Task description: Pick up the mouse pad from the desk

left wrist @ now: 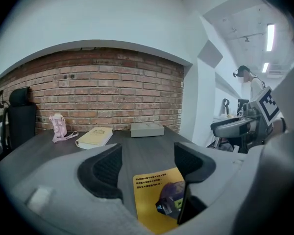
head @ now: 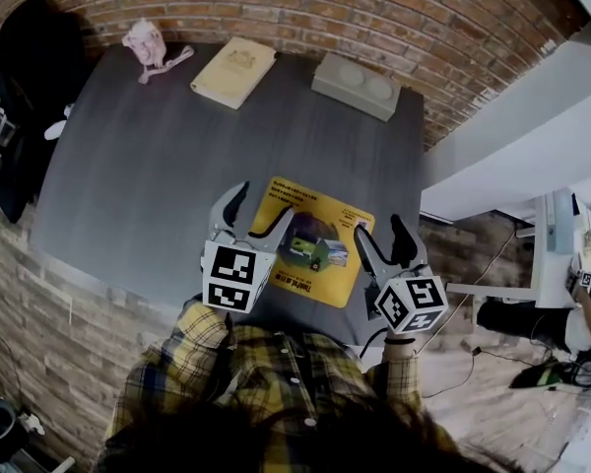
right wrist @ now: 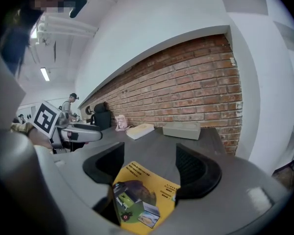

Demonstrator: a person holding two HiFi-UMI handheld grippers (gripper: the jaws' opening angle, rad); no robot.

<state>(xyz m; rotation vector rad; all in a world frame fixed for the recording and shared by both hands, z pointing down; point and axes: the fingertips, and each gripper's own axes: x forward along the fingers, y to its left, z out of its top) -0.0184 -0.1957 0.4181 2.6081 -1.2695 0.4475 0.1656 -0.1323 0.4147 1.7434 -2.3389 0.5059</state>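
A yellow mouse pad (head: 325,264) with a dark printed picture lies flat on the dark grey desk (head: 148,175), close to its near edge. My left gripper (head: 260,205) hovers open over the pad's left edge, its jaws spread wide. My right gripper (head: 381,230) hovers open over the pad's right edge. Neither holds anything. In the left gripper view the mouse pad (left wrist: 152,192) shows low between the open jaws of that gripper (left wrist: 147,166). The right gripper view has the mouse pad (right wrist: 144,195) below and between the spread jaws of that gripper (right wrist: 149,166).
At the desk's far side, by the brick wall (head: 305,8), lie a pink object with a strap (head: 146,45), a cream book (head: 234,71) and a grey box (head: 355,85). A black chair (head: 30,97) stands at the left. A white desk (head: 512,156) stands to the right.
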